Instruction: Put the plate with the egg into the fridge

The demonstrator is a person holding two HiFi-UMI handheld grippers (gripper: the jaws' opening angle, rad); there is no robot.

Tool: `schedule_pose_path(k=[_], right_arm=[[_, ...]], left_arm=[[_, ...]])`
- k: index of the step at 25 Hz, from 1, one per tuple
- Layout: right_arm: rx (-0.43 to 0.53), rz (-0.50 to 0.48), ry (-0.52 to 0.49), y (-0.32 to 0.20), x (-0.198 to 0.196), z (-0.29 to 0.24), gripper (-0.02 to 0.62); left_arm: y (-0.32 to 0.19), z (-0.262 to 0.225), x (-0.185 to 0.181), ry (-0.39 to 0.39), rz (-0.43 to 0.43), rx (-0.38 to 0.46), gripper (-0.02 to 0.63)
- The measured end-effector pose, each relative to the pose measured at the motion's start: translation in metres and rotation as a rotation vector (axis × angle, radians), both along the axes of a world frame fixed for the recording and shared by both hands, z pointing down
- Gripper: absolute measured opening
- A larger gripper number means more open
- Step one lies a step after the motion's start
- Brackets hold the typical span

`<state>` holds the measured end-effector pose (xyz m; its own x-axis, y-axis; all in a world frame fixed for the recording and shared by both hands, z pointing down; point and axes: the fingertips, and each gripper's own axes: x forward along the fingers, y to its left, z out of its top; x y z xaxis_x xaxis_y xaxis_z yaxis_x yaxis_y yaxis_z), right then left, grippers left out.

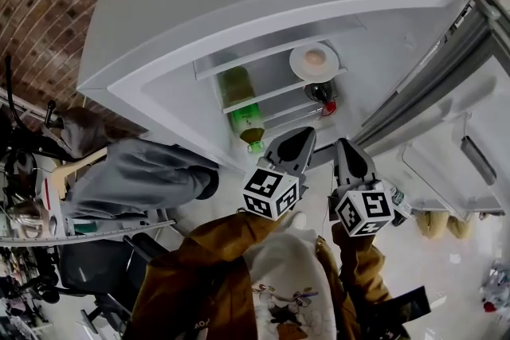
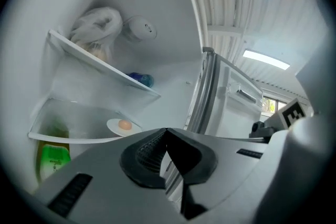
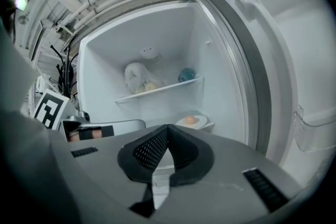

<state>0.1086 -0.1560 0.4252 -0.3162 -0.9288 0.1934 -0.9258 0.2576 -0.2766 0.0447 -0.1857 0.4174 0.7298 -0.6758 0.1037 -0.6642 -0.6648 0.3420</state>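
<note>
The white plate [image 1: 298, 64] with a brown egg [image 1: 315, 57] rests on a glass shelf [image 1: 263, 91] inside the open fridge. In the left gripper view the plate [image 2: 114, 126] and egg [image 2: 125, 124] lie on that shelf beyond the jaws. The right gripper view shows the plate [image 3: 201, 124] and egg [image 3: 190, 120] at the shelf's right end. My left gripper [image 1: 298, 136] and right gripper [image 1: 346, 146] hang side by side in front of the fridge, below the plate and apart from it. Both the left gripper [image 2: 167, 131] and the right gripper [image 3: 168, 128] are shut with nothing between the pads.
A green bottle [image 1: 246, 120] and a red-capped bottle [image 1: 323, 96] sit under the plate's shelf. The upper shelf carries a white bag [image 3: 137, 79] and a blue object [image 3: 186, 75]. The fridge door [image 1: 450, 135] stands open at the right. Clutter and a chair [image 1: 88, 267] fill the left floor.
</note>
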Motion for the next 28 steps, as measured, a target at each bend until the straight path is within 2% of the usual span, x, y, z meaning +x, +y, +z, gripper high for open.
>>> schedule_pose_path(k=[7, 12, 17, 23, 28], right_arm=[[0.029, -0.014, 0.072, 0.016, -0.017, -0.006, 0.005], [0.057, 0.024, 0.059, 0.028, -0.018, -0.015, 0.005], [0.067, 0.023, 0.058, 0.039, -0.024, -0.015, 0.005], [0.05, 0.012, 0.08, 0.052, -0.033, -0.006, 0.005], [-0.04, -0.005, 0.13, 0.075, -0.039, 0.024, 0.005]], left_arm=[[0.037, 0.011, -0.025, -0.042, -0.005, -0.008, 0.008], [0.057, 0.02, -0.035, -0.057, 0.011, -0.037, 0.008], [0.07, 0.026, -0.046, -0.06, 0.0, -0.059, 0.008], [0.085, 0.031, -0.05, -0.047, 0.001, -0.083, 0.008], [0.103, 0.045, -0.051, -0.065, 0.024, -0.122, 0.008]])
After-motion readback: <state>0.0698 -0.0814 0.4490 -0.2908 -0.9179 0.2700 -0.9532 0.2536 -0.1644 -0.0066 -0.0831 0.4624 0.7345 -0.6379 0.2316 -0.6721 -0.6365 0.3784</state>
